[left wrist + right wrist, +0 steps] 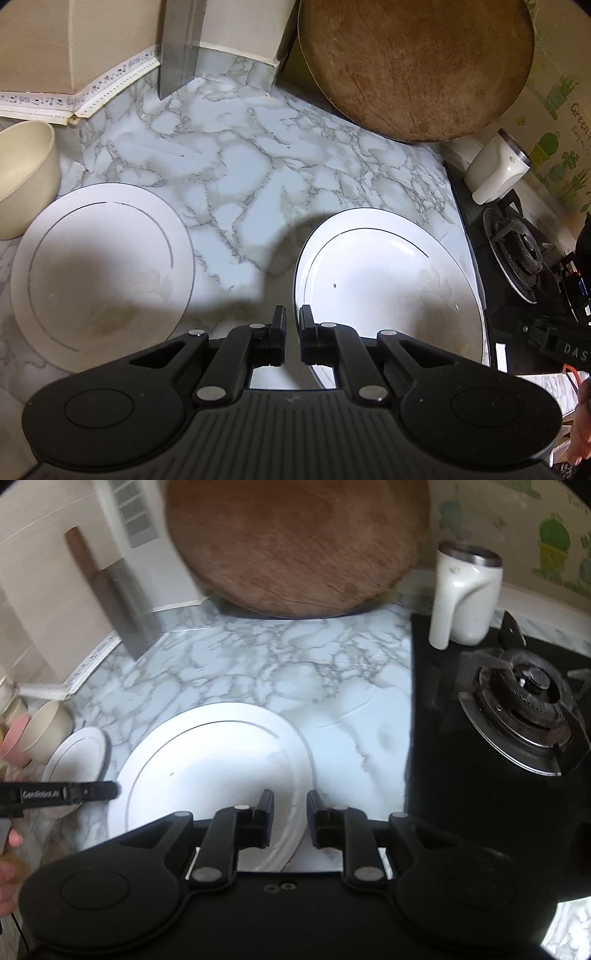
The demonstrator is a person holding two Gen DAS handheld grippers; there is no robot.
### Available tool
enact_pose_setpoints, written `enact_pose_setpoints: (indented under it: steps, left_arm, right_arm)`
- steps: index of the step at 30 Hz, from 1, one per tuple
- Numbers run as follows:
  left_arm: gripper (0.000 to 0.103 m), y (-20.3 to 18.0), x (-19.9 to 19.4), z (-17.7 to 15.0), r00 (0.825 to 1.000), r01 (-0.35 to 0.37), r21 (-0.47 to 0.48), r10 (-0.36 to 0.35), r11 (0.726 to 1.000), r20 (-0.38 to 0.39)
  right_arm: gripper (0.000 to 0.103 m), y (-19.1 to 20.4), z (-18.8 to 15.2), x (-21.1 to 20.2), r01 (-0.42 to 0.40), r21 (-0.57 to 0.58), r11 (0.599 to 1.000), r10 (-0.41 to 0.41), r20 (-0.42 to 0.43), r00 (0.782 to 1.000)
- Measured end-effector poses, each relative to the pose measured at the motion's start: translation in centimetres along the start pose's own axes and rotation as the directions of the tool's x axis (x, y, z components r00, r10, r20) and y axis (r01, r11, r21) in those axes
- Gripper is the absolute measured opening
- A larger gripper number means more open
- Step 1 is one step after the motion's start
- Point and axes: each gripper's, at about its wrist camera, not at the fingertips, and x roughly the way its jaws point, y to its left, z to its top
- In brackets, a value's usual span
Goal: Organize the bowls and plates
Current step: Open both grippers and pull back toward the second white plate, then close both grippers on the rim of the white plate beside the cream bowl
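Right claw [290,823] open over a glossy white, thin-ringed plate [207,775]; left claw [293,334] shut, empty.

"Green" on the wall sticker [580,114]; "DAS" on the right tool [569,347].

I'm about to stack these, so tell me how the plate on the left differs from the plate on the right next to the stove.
The left plate looks flat and matte, with a beige bowl touching its far edge. The right plate looks deeper and glossier, and lies beside the black stove, with the right gripper straddling its near rim, jaws open. Both are round, white, upright and empty, with a thin dark ring inside the rim.
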Motion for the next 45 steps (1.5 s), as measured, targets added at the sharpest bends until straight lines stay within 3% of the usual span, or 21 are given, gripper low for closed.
enact_pose_setpoints:
  steps: [12, 18, 22, 27, 38, 40, 43, 44, 45]
  left_arm:
    - [0.006, 2.1, -4.7, -2.5, 0.997, -0.051, -0.001, 0.051, 0.999, 0.064]
    - [0.006, 4.2, -7.7, -3.8, 0.988, -0.09, -0.036, 0.094, 0.995, 0.122]
    - [0.006, 6.0, -9.7, -4.3, 0.98, -0.115, -0.071, 0.125, 0.991, 0.157]
    - [0.007, 8.1, -11.6, -4.6, 0.963, -0.17, -0.108, 0.188, 0.98, 0.19]
    - [0.011, 11.4, -13.5, -5.3, 0.942, -0.223, -0.185, 0.261, 0.957, 0.213]
    - [0.02, 11.7, -13.5, -5.5, 0.942, -0.224, -0.199, 0.264, 0.954, 0.207]
    - [0.054, 11.8, -13.7, -5.6, 0.933, -0.234, -0.213, 0.281, 0.949, 0.225]
    - [0.072, 11.9, -13.9, -5.7, 0.927, -0.237, -0.221, 0.288, 0.946, 0.239]
    - [0.08, 11.9, -14.0, -5.7, 0.92, -0.243, -0.229, 0.299, 0.943, 0.254]
  right_arm:
    - [0.034, 6.9, -1.2, -2.5, -0.103, -0.102, 0.989, 0.106, 0.016, 0.994]
    - [0.046, 11.4, -1.1, -2.4, -0.181, -0.172, 0.968, 0.186, 0.012, 0.982]
    - [0.049, 14.2, -1.0, -1.7, -0.233, -0.223, 0.946, 0.235, -0.022, 0.972]
    - [0.065, 17.2, -0.6, -0.8, -0.251, -0.279, 0.927, 0.256, -0.017, 0.966]
    - [0.084, 20.8, 0.3, 1.1, -0.264, -0.349, 0.899, 0.272, -0.029, 0.962]
    - [0.084, 21.1, 0.5, 1.6, -0.266, -0.352, 0.897, 0.27, -0.04, 0.962]
    - [0.084, 21.2, 0.8, 2.0, -0.268, -0.352, 0.897, 0.269, -0.046, 0.962]
    - [0.084, 21.2, 0.8, 2.2, -0.27, -0.354, 0.895, 0.271, -0.049, 0.961]
    - [0.084, 21.2, 1.0, 2.4, -0.272, -0.355, 0.895, 0.272, -0.052, 0.961]
